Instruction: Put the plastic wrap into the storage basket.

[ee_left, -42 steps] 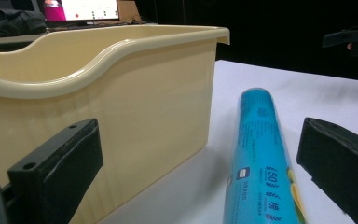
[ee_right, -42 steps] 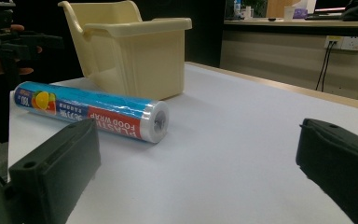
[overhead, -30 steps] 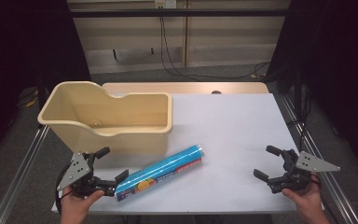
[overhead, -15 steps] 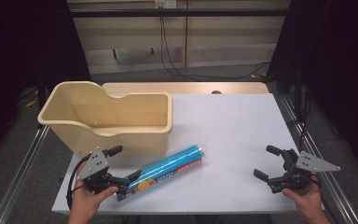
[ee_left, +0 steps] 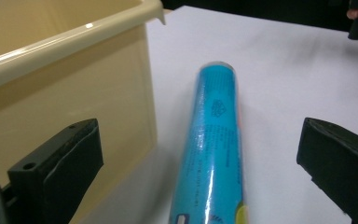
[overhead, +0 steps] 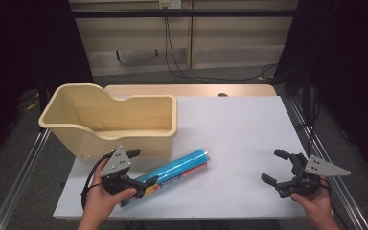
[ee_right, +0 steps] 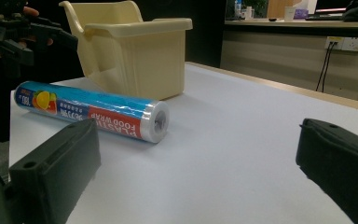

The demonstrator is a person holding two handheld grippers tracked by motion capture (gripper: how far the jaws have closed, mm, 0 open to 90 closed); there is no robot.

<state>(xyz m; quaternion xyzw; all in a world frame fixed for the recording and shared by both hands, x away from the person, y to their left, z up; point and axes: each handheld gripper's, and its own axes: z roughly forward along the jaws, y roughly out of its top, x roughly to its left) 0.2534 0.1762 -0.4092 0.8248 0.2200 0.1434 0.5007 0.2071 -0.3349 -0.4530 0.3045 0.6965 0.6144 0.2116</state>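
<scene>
Both jaws of your left gripper [overhead: 141, 167] gape wide astride the plastic food wrap roll [overhead: 172, 173], lying just beside the beige bin [overhead: 110, 139]. Squeeze off-centre and it may roll away; your right gripper [overhead: 278, 166] idles open, well apart.

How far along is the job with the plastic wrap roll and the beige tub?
Hardly anything is done: the plastic wrap roll lies flat on the white table, outside the beige tub. In hand: the left tool sits open at the roll's near end, one jaw on each side, not closed. The right tool is open, well away. Left: gripping and lifting the roll, probably into the tub.
</scene>
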